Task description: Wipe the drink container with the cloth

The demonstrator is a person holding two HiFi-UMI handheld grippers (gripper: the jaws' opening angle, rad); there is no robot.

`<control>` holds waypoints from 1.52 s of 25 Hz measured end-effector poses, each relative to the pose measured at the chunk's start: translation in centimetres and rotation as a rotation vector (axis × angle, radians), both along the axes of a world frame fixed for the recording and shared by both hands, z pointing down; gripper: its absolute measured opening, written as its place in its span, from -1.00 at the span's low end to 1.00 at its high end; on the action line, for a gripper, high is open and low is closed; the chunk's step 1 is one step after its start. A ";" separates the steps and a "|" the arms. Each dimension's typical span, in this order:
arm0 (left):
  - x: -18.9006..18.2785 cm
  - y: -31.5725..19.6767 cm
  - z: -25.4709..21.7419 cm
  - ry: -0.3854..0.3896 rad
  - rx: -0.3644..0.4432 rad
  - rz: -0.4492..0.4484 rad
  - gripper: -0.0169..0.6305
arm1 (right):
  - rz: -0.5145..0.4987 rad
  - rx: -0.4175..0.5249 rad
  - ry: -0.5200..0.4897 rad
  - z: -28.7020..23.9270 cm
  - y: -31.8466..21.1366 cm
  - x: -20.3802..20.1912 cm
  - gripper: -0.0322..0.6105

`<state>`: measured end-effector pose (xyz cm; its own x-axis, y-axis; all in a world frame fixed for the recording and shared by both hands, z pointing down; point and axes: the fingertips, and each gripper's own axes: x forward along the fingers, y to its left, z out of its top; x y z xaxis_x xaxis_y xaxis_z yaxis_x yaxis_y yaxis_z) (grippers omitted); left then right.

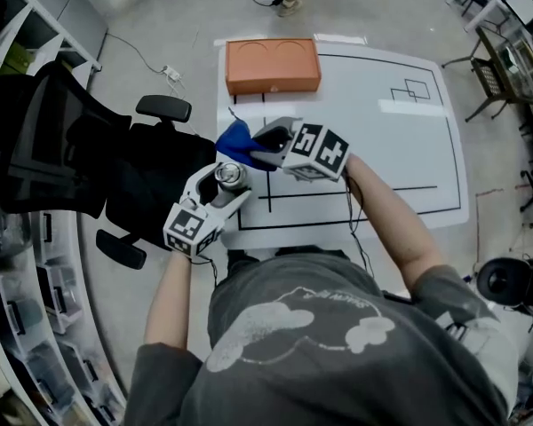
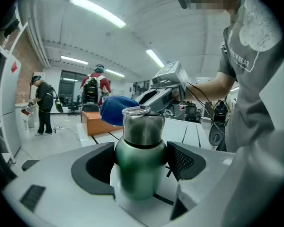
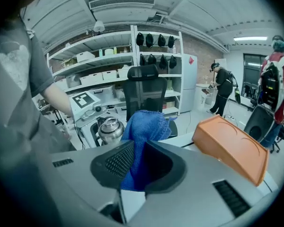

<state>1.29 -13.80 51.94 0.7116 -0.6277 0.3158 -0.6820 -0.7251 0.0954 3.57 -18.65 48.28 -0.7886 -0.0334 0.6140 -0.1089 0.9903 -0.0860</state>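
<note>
My left gripper (image 1: pixel 220 191) is shut on a green drink container (image 2: pixel 139 160) with a steel top and lid (image 1: pixel 228 175), held upright over the table's near left corner. My right gripper (image 1: pixel 265 145) is shut on a blue cloth (image 1: pixel 234 143) and holds it just beyond the container. In the left gripper view the blue cloth (image 2: pixel 117 109) sits right behind the container's lid; I cannot tell whether they touch. The right gripper view shows the cloth (image 3: pixel 145 135) pinched between the jaws, with the container's steel top (image 3: pixel 110 129) to its left.
A white table (image 1: pixel 400 140) with black lines carries an orange box (image 1: pixel 273 65) at its far edge. A black office chair (image 1: pixel 98 162) stands left of the table. Shelving (image 1: pixel 31 273) runs along the left. Two people (image 2: pixel 92 91) stand far off.
</note>
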 end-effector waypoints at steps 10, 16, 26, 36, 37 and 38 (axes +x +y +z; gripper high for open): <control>0.0 -0.3 -0.4 0.039 0.020 0.284 0.11 | -0.048 -0.021 0.035 0.0 0.5 -2.0 -0.68; -0.2 0.2 -0.2 0.035 0.019 0.385 0.11 | -0.062 -0.030 0.061 0.6 1.2 -2.7 -0.68; -1.2 -0.1 0.4 0.136 -0.038 0.212 0.15 | -0.092 -0.029 0.167 2.8 0.3 -2.9 -0.69; -1.6 0.1 0.3 0.111 -0.051 0.088 0.15 | -0.056 -0.101 0.217 8.7 -0.3 -2.1 -0.69; -1.7 0.1 0.3 0.110 -0.054 0.073 0.15 | -0.051 -0.096 0.226 9.3 -0.4 -1.9 -0.69; -1.7 0.1 0.3 0.115 -0.059 0.055 0.15 | -0.044 -0.093 0.233 9.7 -0.3 -1.8 -0.69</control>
<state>-0.45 -13.71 52.20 0.7782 -0.5694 0.2649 -0.6232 -0.7522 0.2141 1.80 -18.98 58.02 -0.6250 0.0631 0.7781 -0.0935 0.9835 -0.1549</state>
